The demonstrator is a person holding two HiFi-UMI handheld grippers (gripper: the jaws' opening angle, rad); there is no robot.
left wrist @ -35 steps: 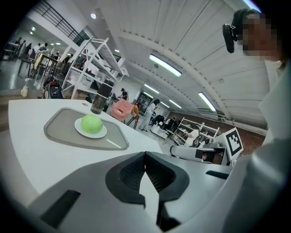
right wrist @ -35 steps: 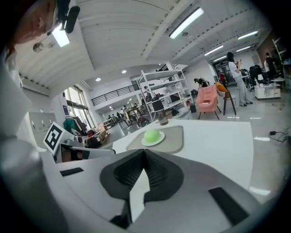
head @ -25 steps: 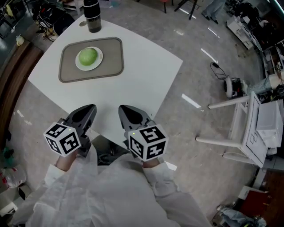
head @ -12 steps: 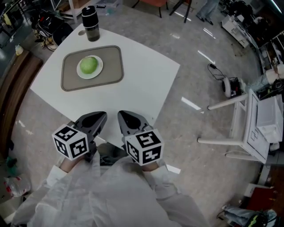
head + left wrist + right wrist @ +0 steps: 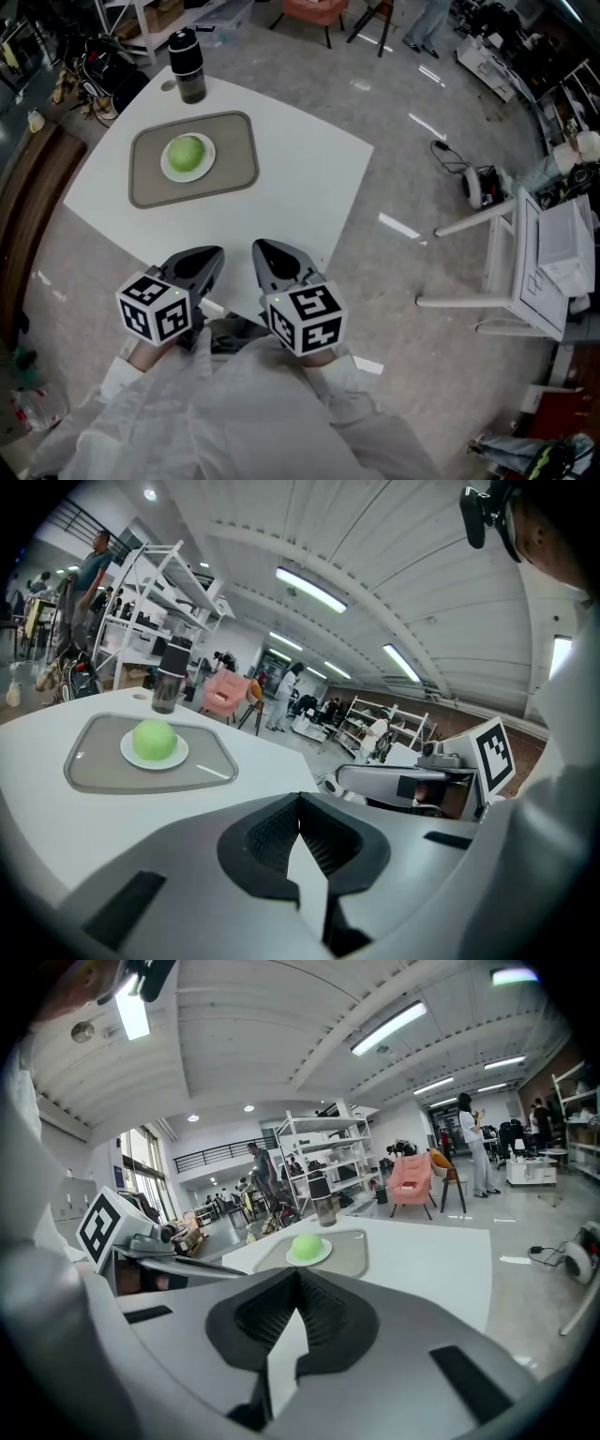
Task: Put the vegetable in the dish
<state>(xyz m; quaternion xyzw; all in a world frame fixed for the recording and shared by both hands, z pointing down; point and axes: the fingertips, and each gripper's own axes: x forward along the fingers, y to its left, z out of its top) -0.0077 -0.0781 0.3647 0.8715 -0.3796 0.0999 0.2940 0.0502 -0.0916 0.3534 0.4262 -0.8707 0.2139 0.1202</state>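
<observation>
The vegetable [image 5: 187, 153], one green ball, sits on the one white dish [image 5: 168, 169]; that dish lies in the one grey tray [image 5: 239, 159] on the far part of the white table [image 5: 300, 178]; one dark bottle [image 5: 187, 66] stands just beyond the tray; we hold two grippers at the table's near edge, the left gripper [image 5: 211, 255] and the right gripper [image 5: 263, 249]; each is clenched on nothing, well apart from the dish.

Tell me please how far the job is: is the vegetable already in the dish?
Done: the green vegetable sits on the white dish, on the tray. In hand: nothing; the left gripper and right gripper are shut and empty, near the table's near edge. Left: nothing that shows.
</observation>
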